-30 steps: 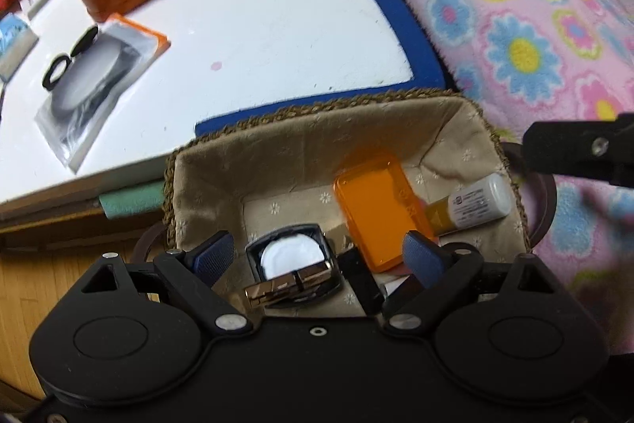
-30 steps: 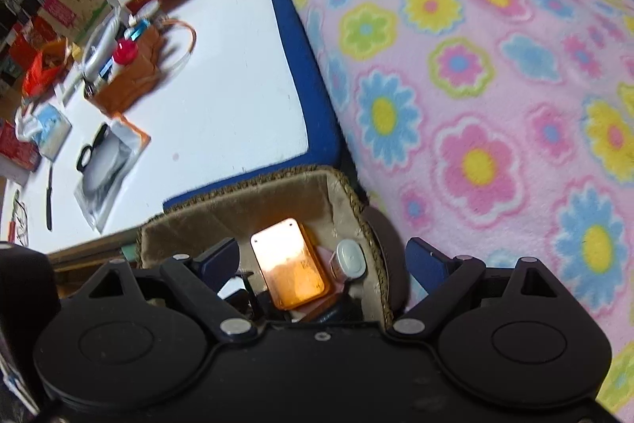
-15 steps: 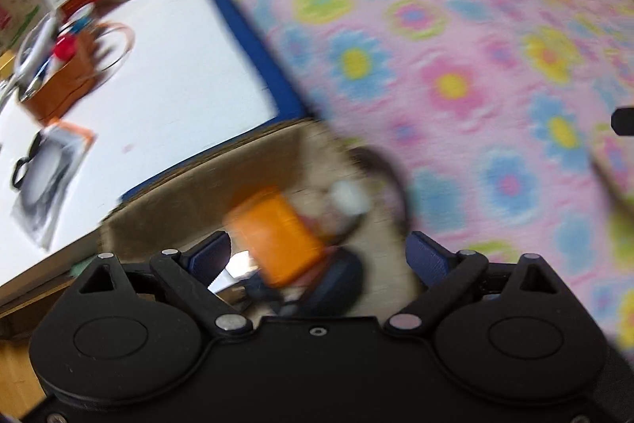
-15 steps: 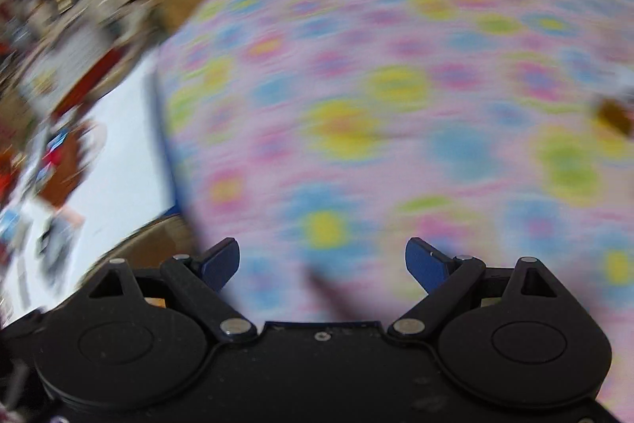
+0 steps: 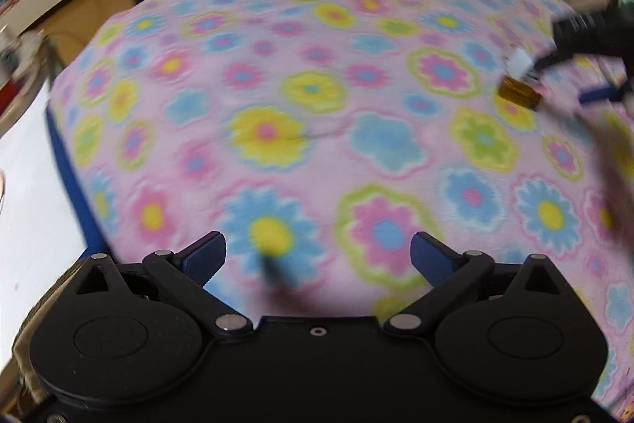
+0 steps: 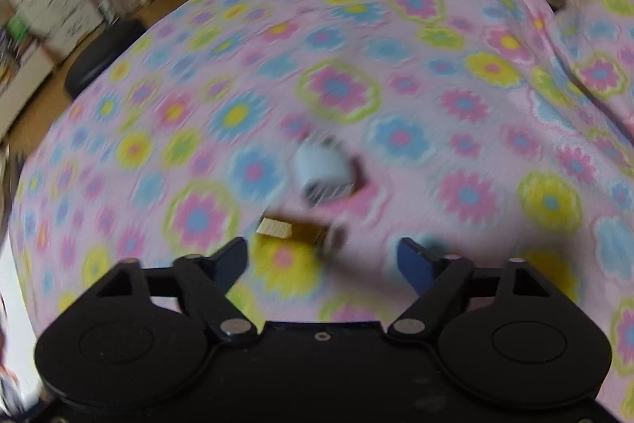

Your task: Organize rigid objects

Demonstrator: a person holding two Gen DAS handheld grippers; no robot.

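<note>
White-capped item: lying on flowered blanket, blurred.
Amber bottle: on its side, just beside it, pale cap leftward.

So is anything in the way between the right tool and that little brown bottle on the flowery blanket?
Nothing visible is. The small brown bottle lies on the blanket just ahead of the right tool, whose jaws are closing with only bare blanket between them. A white blurry thing lies beyond the bottle, not in the path.
</note>
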